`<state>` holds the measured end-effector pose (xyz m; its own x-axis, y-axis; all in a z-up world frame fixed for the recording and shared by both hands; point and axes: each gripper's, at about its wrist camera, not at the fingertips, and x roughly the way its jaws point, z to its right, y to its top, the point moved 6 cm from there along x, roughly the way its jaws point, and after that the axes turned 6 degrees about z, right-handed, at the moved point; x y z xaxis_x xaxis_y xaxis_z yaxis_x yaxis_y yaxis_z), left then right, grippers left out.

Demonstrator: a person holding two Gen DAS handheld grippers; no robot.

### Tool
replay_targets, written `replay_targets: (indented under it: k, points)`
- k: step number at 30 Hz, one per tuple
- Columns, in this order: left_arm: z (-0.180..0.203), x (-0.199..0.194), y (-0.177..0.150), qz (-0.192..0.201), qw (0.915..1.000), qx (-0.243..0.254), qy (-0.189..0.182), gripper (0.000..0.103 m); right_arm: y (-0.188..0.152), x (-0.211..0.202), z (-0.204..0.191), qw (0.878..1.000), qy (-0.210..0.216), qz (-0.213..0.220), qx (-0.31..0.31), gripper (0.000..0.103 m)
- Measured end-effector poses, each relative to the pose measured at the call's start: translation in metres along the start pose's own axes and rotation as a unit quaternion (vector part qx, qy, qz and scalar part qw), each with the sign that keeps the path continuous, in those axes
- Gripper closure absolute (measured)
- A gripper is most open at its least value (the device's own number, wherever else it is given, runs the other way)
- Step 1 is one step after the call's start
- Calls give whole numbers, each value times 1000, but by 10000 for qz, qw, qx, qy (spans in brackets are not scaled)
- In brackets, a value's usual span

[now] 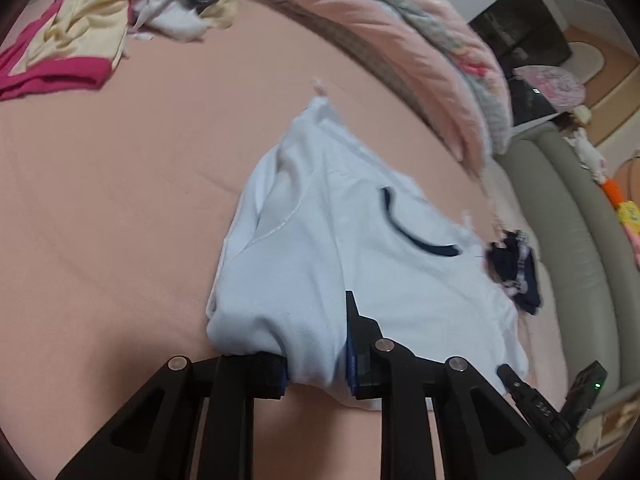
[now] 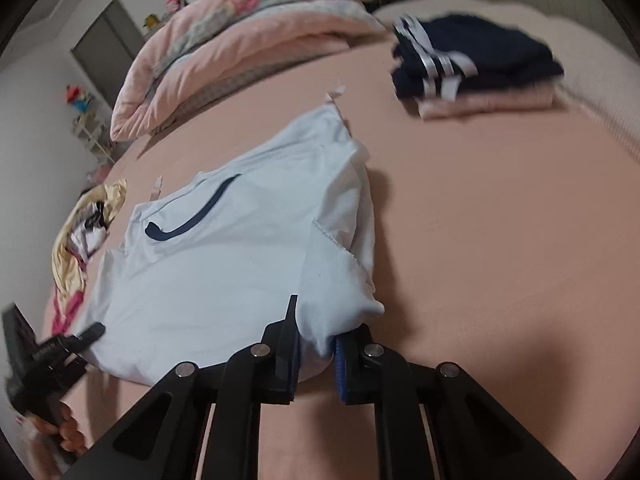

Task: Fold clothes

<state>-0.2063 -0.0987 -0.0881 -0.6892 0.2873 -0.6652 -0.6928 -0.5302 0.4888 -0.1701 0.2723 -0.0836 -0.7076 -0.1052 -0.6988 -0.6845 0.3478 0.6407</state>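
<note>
Mid-bed, the light blue T-shirt (image 1: 320, 240), soft, light and floppy, is pinched at its near hem corners by the left hand-held gripper (image 1: 318, 364) and right hand-held gripper (image 2: 316, 354), sensible holds.

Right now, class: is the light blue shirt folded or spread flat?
Partly folded: the light blue shirt has one side doubled over, with the near edge pinched in the left claw and right claw.

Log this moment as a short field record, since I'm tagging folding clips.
surface: pink bed sheet
garment in work: light blue shirt, partly folded
left tool: shut on the shirt's near edge
right tool: shut on the shirt's near edge
folded stack: navy clothes on a pink piece
unfolded pile: yellow and magenta clothes
bedding: pink quilt
</note>
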Motion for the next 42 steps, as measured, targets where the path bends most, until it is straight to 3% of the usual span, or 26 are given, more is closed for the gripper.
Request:
replay_targets:
  k: [5,10,12,14,16,18,19,21,23,26,27,29,32,33,35,36,37,38,40,42]
  points:
    - [-3,-29,-15,-236,9996,24,-183,85,-5,-39,-2,9999,126,114,7,93]
    - [-30,-36,-62,-1018,9947,93,-126,82,-52,-63,16,9992,126,-287,266,92]
    - [-55,-35,-67,-1236,9893,-677,-370,81,-70,-53,36,9942,41,-807,710,90]
    - [-69,-47,-56,-1196,9824,-1340,-522,80,-73,-58,56,9863,184,-905,1365,85]
    - [-67,-64,-38,-918,9906,-988,-245,78,-71,-69,71,9805,193,-814,1776,78]
    - [-59,-81,-20,-518,9974,-293,410,74,-63,-94,82,9867,-587,-365,1473,75]
    - [-53,-88,-12,-299,9968,58,744,74,-55,-106,83,9874,-815,-118,1350,74]
    - [-30,-87,-5,-97,9947,719,722,74,-37,-125,80,9877,-1002,362,1143,74]
    - [-1,-71,-11,-262,9914,1222,394,74,-21,-123,54,9938,-910,481,416,74]
    - [40,-25,-36,-786,9773,1968,-74,74,-22,-93,-6,9957,-382,151,-827,74]
    - [36,-7,-44,-1091,9713,2110,154,74,-30,-78,-24,9932,-176,-64,-1151,74]
    - [17,10,-47,-1325,9632,2231,697,74,-50,-48,-40,9861,-145,-546,-1566,74]
    - [-31,-1,-18,-1155,9649,1861,1452,74,-70,-20,-13,9727,-734,-1009,-1958,76]
    - [-49,-11,0,-923,9637,1688,1853,75,-69,-24,3,9773,-697,-1016,-1725,77]
    - [-58,-19,21,-712,9774,1169,1608,75,-62,-31,22,9866,-547,-978,-1186,77]
    - [-49,-19,28,-699,9860,985,1153,75,-55,-34,26,9885,-601,-887,-1067,72]
    - [-36,-15,30,-711,9873,1084,923,75,-47,-34,23,9892,-559,-818,-1077,72]
    - [-18,-9,30,-722,9851,1341,798,75,-43,-31,16,9900,-351,-818,-1091,72]
    - [23,10,14,-875,9717,2123,554,75,-40,-22,-6,9895,192,-931,-1088,72]
    - [57,35,-13,-1145,9513,2856,179,75,-41,-8,-28,9852,434,-1027,-1305,72]
